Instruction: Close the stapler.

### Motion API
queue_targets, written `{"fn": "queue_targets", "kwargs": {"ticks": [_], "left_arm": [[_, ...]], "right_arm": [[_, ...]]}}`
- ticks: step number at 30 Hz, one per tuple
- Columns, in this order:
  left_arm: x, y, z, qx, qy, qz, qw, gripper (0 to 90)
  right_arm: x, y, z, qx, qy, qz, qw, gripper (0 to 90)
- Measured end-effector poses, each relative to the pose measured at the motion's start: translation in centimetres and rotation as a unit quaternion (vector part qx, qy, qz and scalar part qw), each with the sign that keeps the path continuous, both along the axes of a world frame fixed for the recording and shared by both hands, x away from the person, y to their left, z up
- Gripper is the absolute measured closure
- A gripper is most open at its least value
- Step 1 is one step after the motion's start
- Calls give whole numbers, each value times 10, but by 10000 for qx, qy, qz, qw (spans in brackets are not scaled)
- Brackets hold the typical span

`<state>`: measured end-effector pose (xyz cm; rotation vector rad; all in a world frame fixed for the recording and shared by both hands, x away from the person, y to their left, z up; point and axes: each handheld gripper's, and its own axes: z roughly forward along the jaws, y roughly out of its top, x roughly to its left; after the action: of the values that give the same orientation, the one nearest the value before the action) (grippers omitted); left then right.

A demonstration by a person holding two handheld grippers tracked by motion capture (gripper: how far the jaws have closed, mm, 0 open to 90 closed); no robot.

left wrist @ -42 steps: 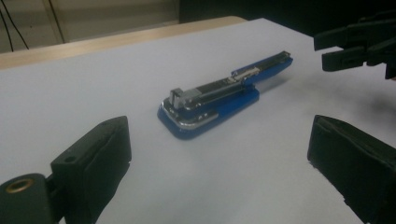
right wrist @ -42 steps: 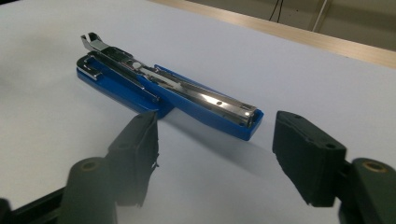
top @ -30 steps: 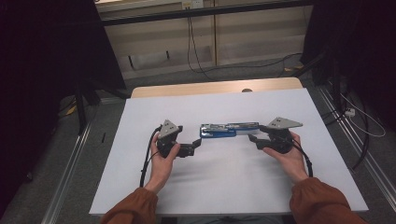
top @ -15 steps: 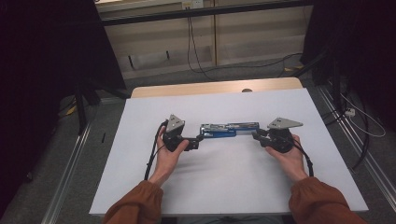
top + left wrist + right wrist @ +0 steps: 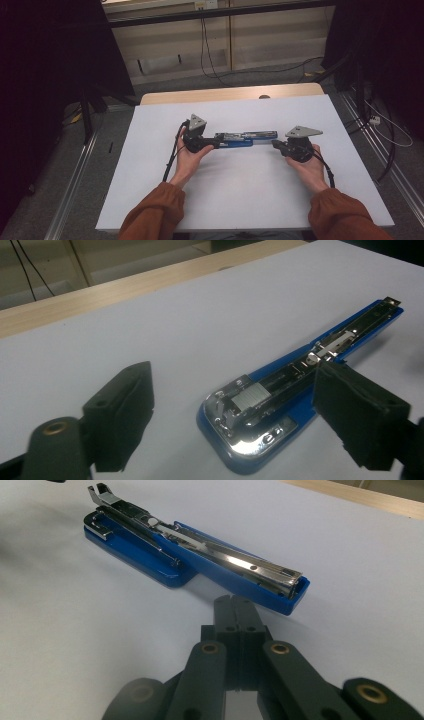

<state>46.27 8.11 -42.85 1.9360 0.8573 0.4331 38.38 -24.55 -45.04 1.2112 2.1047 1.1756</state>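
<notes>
High view: a long blue plastic stapler with its chrome metal magazine swung open (image 5: pixel 241 139) lies flat on the white table sheet (image 5: pixel 240 200), between the left gripper (image 5: pixel 216 143) and the right gripper (image 5: pixel 275 144).
Left gripper view: the jaws stand wide and have just been closing; the stapler's rounded end (image 5: pixel 250 425) sits between them, untouched.
Right gripper view: the jaws have just closed fully on nothing, just short of the stapler's tip (image 5: pixel 287 592).

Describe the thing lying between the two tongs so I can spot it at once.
On the white table, near its middle, lies a blue stapler swung open flat. Its shiny metal staple rail faces up, and it is the one loose item on the table.
</notes>
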Motion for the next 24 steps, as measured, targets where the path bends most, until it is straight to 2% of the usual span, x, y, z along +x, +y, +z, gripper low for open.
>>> {"fn": "queue_targets", "kwargs": {"ticks": [2,5,8,10,13,15,16,18,21,22,24], "left_arm": [[0,0,0,-196,33,-54,9998,225],[-1,-1,-1,-84,-6,-107,9999,319],[-2,-1,-1,-70,40,-162,9998,421],[-1,-1,-2,-138,82,-211,9996,491],[-3,-3,-5,101,79,-240,9996,592],[-4,-5,-8,155,115,-306,9993,669],[-5,-6,-9,132,136,-307,9994,729],[-6,-6,-9,104,132,-335,9993,792],[-7,-6,-8,104,36,-320,9994,852],[-7,-6,-8,79,56,-351,9993,887],[-8,-6,-8,57,81,-374,9993,900]], "right_arm": [[0,-1,0,-35,-1,-37,10000,900],[2,-3,-1,-35,-24,-129,9999,900],[5,-5,-3,-25,30,-175,9998,900],[6,-5,-4,-39,67,-179,9998,900],[7,-6,-5,-72,80,-190,9998,900],[8,-7,-5,-30,112,-203,9997,900],[10,-8,-6,-39,120,-228,9997,900],[11,-10,-7,-20,149,-273,9995,900],[13,-12,-7,-25,171,-300,9994,900],[13,-12,-7,-39,171,-295,9994,900],[13,-11,-7,-75,172,-285,9994,900]]}}
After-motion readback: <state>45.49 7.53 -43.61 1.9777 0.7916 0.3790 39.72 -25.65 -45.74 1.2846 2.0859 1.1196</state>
